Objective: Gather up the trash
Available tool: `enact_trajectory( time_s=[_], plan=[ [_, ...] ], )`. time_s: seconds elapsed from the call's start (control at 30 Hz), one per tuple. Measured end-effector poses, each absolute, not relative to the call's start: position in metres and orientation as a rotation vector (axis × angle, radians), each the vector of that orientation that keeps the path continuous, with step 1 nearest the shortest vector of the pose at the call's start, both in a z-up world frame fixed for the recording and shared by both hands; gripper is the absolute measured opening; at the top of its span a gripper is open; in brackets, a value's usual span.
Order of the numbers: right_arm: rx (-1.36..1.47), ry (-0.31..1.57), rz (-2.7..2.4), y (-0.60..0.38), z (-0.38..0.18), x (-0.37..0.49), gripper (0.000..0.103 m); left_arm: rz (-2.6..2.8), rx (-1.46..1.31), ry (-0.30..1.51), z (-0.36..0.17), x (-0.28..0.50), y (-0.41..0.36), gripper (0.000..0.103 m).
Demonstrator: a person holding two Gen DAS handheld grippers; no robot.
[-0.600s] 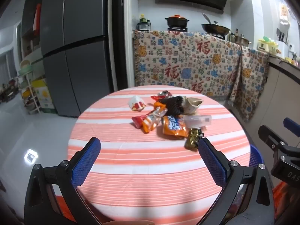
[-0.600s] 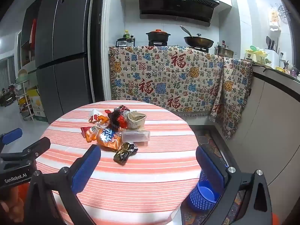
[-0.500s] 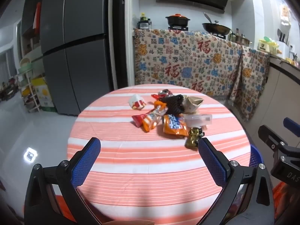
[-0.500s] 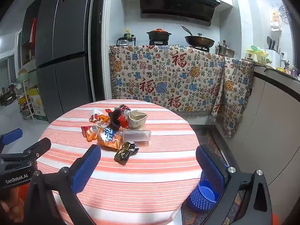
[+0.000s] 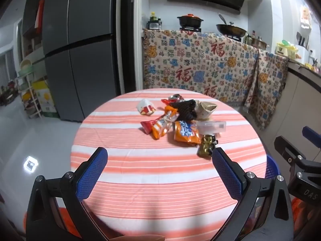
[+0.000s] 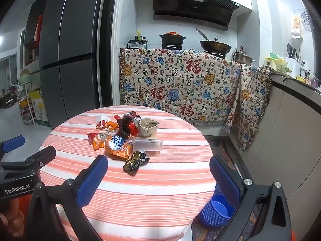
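A heap of trash lies mid-table: an orange snack bag (image 5: 185, 133) (image 6: 118, 146), a gold-black wrapper (image 5: 207, 145) (image 6: 135, 161), a clear plastic box (image 5: 211, 126) (image 6: 147, 144), a crumpled paper carton (image 5: 206, 109) (image 6: 147, 127), a black net (image 5: 185, 109), a red-white carton (image 5: 146, 107) (image 6: 102, 121) and a crushed can (image 5: 175, 97). A blue waste basket (image 6: 217, 210) stands on the floor by the table's right edge. My left gripper (image 5: 159, 172) and right gripper (image 6: 158, 177) are both open and empty, held above the near side of the table, short of the heap.
The round table has an orange-striped cloth (image 5: 160, 180). A grey fridge (image 5: 80, 46) stands at the back left. A patterned cloth (image 6: 180, 84) hangs over the stove counter behind. A counter (image 6: 297, 120) runs along the right. A storage rack (image 5: 30, 96) stands far left.
Both views have shifted slightly; the heap appears a little higher and closer. Both grippers remain open. Nothing on the table has moved.
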State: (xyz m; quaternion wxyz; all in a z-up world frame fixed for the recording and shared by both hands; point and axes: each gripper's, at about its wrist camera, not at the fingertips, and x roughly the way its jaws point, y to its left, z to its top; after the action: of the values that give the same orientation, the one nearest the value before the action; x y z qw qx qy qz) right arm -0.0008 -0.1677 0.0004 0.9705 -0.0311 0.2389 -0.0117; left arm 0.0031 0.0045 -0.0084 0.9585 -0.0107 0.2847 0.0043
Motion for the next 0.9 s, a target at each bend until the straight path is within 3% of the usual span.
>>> enact_trajectory(
  time_s=[0.9],
  plan=[
    [-0.074,0.475,-0.032,-0.1706,0.0036,-0.0035,0.103,0.006,-0.02,0.581,-0.0083,-0.0038,0.0017,0.103]
  ],
)
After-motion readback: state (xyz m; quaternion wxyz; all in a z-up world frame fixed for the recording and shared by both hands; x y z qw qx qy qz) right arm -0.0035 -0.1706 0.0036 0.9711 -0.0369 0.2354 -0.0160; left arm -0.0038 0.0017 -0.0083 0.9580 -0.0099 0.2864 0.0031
